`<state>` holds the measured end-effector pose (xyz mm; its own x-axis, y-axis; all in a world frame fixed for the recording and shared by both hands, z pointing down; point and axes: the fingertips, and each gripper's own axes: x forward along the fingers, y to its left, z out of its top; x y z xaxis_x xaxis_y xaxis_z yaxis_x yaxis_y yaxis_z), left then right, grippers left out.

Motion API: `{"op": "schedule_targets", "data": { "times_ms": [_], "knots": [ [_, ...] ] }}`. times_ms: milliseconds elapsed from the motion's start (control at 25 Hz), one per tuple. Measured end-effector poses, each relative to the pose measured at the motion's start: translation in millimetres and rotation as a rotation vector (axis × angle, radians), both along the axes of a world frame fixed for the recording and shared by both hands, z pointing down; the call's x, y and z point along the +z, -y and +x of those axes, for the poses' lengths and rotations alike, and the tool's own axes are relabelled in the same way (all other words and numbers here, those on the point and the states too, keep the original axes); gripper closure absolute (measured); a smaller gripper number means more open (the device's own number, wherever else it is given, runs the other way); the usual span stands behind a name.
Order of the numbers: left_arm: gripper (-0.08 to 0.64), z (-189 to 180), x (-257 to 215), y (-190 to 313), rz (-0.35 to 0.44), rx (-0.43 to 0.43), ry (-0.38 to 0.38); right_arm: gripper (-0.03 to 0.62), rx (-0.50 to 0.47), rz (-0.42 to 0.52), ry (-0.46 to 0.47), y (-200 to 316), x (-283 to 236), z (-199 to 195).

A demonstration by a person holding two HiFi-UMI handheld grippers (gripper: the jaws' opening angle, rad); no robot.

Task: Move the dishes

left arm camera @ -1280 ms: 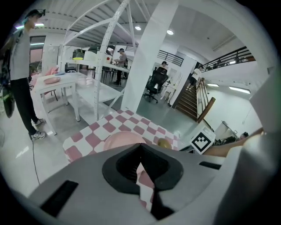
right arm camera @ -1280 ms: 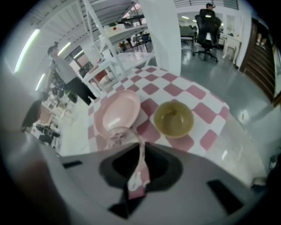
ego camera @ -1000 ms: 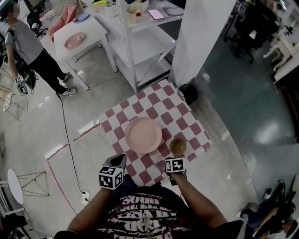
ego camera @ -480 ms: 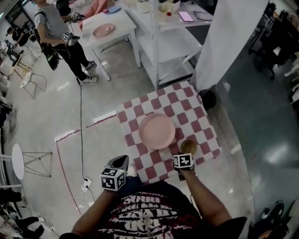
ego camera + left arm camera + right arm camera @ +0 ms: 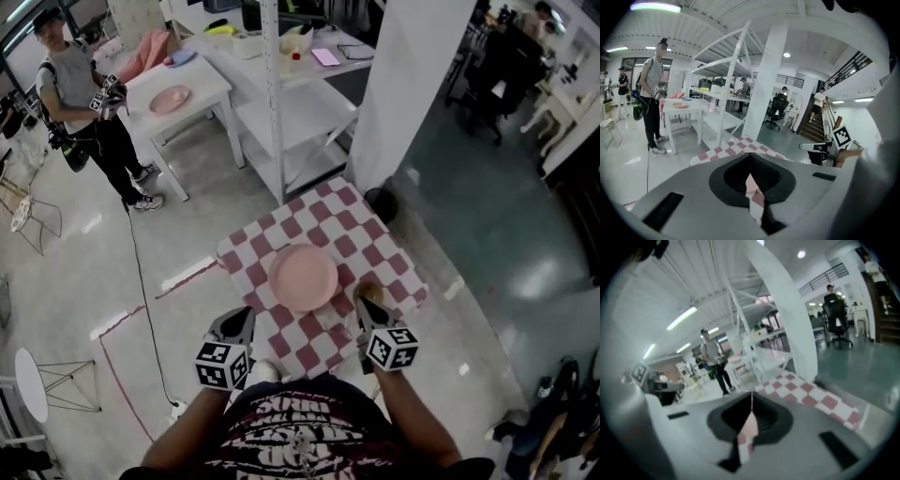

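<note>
Lab hall: metal shelving (image 5: pixel 298 105), office chairs (image 5: pixel 777 107)

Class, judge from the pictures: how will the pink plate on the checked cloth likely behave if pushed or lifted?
The pink plate looks rigid, so it should probably keep its shape when lifted. Lying flat and shallow, it seems unlikely to roll or tip. Pushed, it may drag and wrinkle the checked cloth beneath.

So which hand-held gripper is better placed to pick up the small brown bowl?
Probably right: the right hand-held gripper points at the brown bowl just beyond its tips, jaws just closed with nothing between them. The left hand-held gripper sits left of the pink plate.
</note>
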<state>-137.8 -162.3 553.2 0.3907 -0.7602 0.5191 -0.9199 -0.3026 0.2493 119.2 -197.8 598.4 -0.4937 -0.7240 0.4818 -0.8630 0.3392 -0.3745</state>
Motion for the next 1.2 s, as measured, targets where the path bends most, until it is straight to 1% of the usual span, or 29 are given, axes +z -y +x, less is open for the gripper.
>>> {"op": "schedule_targets", "data": {
  "times_ms": [40,120,200,240,280,360,480,560,600,680,760,840,960,1080,1120,1200],
  "knots": [
    [0.529,-1,-15,5,0.052,0.018,-0.005,0.557,0.013,0.069,0.024,-3,-27,-3],
    [0.529,0,-53,13,0.180,0.059,-0.020,0.557,0.029,0.173,0.033,-14,-76,-7],
    [0.529,9,-90,13,0.304,0.120,-0.043,0.557,0.021,0.262,0.006,-31,-116,-14],
    [0.529,15,-102,10,0.346,0.158,-0.054,0.557,0.009,0.302,-0.021,-41,-133,-18],
    [0.529,22,-106,7,0.369,0.200,-0.060,0.557,-0.003,0.334,-0.053,-50,-147,-23],
    [0.529,37,-95,-1,0.366,0.283,-0.061,0.557,-0.008,0.362,-0.097,-66,-162,-32],
    [0.529,55,-68,-13,0.304,0.370,-0.082,0.557,0.026,0.333,-0.089,-90,-165,-38],
    [0.529,64,-56,-24,0.271,0.396,-0.107,0.557,0.039,0.307,-0.099,-107,-161,-36],
    [0.529,68,-54,-28,0.269,0.405,-0.117,0.557,0.043,0.296,-0.110,-115,-157,-33],
    [0.529,75,-59,-33,0.289,0.427,-0.122,0.557,0.050,0.278,-0.115,-123,-150,-27],
    [0.529,80,-65,-34,0.311,0.441,-0.108,0.557,0.041,0.274,-0.098,-125,-144,-25],
    [0.529,82,-63,-34,0.302,0.422,-0.084,0.557,0.016,0.280,-0.067,-122,-142,-27],
    [0.529,92,-58,-35,0.268,0.346,-0.062,0.557,-0.035,0.293,-0.031,-123,-144,-17],
    [0.529,115,-60,-43,0.250,0.262,-0.091,0.557,-0.089,0.288,-0.053,-134,-137,11],
    [0.529,125,-59,-46,0.245,0.244,-0.093,0.557,-0.100,0.286,-0.062,-138,-134,22],
    [0.529,147,-59,-54,0.234,0.232,-0.075,0.557,-0.115,0.285,-0.072,-144,-129,44]
  ]
}}
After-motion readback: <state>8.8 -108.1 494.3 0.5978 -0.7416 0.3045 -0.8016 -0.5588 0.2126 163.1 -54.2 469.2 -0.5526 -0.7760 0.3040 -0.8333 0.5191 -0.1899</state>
